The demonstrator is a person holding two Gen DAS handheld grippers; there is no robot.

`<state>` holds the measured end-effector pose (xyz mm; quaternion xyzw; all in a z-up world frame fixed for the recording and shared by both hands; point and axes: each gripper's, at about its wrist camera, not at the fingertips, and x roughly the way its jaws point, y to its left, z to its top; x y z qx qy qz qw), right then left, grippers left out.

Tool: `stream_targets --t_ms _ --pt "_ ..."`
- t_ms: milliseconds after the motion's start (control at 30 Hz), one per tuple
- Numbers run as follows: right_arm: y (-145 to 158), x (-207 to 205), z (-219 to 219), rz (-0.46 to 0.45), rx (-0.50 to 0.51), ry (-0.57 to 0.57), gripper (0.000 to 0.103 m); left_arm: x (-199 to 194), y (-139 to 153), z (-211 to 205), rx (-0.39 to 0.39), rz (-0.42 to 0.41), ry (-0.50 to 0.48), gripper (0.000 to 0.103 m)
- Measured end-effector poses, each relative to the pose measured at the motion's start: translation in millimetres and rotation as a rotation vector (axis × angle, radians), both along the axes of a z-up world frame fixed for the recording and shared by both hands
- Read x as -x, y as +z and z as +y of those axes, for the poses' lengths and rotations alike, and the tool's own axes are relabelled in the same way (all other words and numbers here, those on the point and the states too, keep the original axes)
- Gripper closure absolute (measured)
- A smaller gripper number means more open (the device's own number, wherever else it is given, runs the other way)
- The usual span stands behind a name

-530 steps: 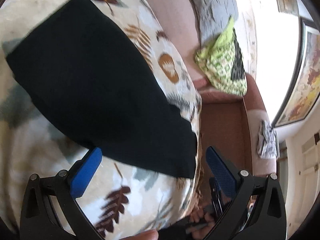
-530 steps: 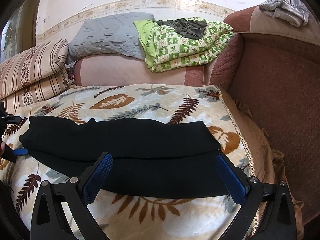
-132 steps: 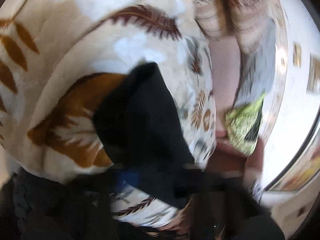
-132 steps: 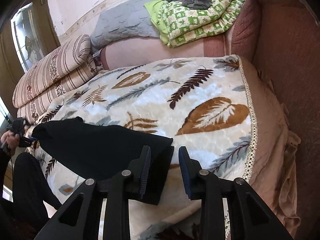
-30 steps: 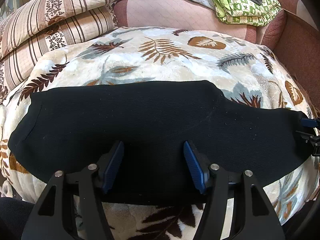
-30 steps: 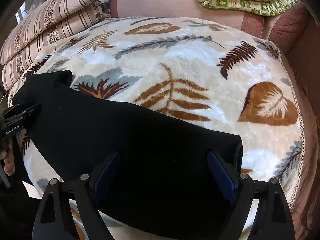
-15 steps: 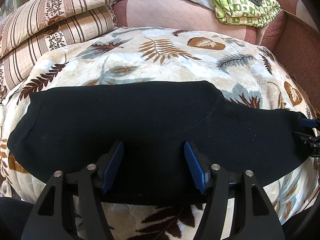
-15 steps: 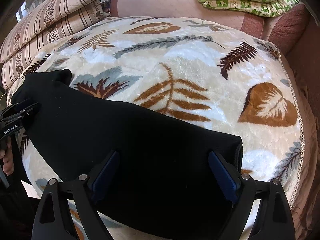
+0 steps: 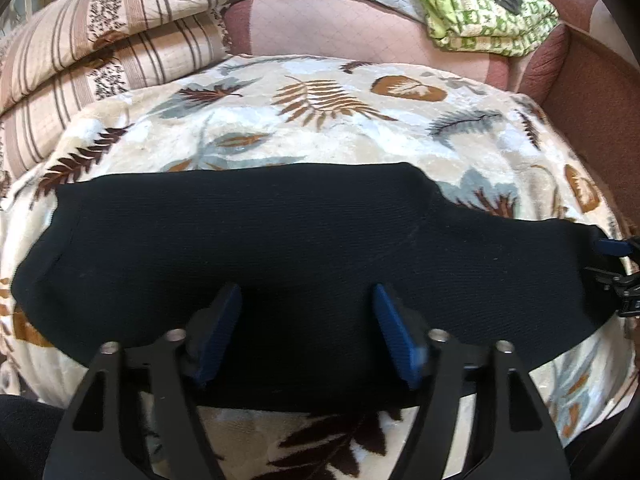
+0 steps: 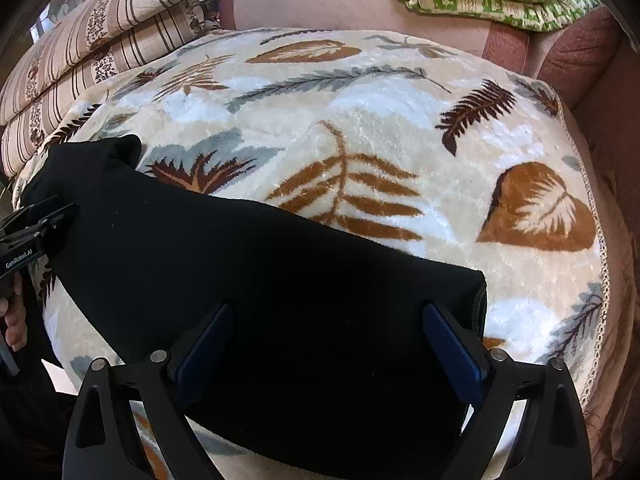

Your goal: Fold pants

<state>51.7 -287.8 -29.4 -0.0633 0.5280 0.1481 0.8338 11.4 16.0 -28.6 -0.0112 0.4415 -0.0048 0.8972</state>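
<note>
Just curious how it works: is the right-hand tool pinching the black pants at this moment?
No: the right gripper has its jaws spread wide above the black pants, with nothing clamped between them.

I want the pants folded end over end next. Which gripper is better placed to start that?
Probably the right gripper: it is open at an end edge of the black pants, while the left gripper is over the middle.

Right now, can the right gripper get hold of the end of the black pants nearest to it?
Probably yes. The right gripper hangs open directly over that end of the black pants, which lie flat on the leaf-print blanket. Nothing sits between its fingers and the cloth.
</note>
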Motion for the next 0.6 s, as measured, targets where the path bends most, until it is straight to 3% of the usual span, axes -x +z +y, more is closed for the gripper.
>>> stream_targets --t_ms 33,67,133,233,300,367,467,533,600 --pt "0 0 0 0.004 -0.001 0.0 0.006 -3 -2 -3 0.02 0.013 -0.034 0.005" --pt "1 -1 -1 0.014 -0.006 0.002 0.007 -5 -3 -6 0.033 0.027 -0.06 0.0" --pt "5 -5 -7 0.006 -0.016 -0.025 0.009 -10 -4 -12 0.014 0.044 -0.083 0.0" --pt "25 -10 -38 -0.076 -0.039 -0.182 0.01 -10 5 -2 0.104 0.027 -0.082 0.0" --pt "40 -2 -63 -0.119 -0.149 -0.252 0.01 -6 16 9 0.185 0.009 -0.082 0.0" --pt "50 12 -72 -0.129 -0.279 -0.227 0.012 7 32 15 0.183 -0.028 -0.086 0.0" --pt "61 41 -61 -0.128 -0.387 -0.065 0.026 31 43 10 0.179 -0.053 -0.152 0.0" --pt "58 53 -49 -0.1 -0.396 0.031 0.037 47 39 -4 0.143 -0.05 -0.212 0.0" --pt "36 52 -40 0.013 -0.349 0.037 0.058 43 19 -18 0.104 0.02 -0.242 0.0"
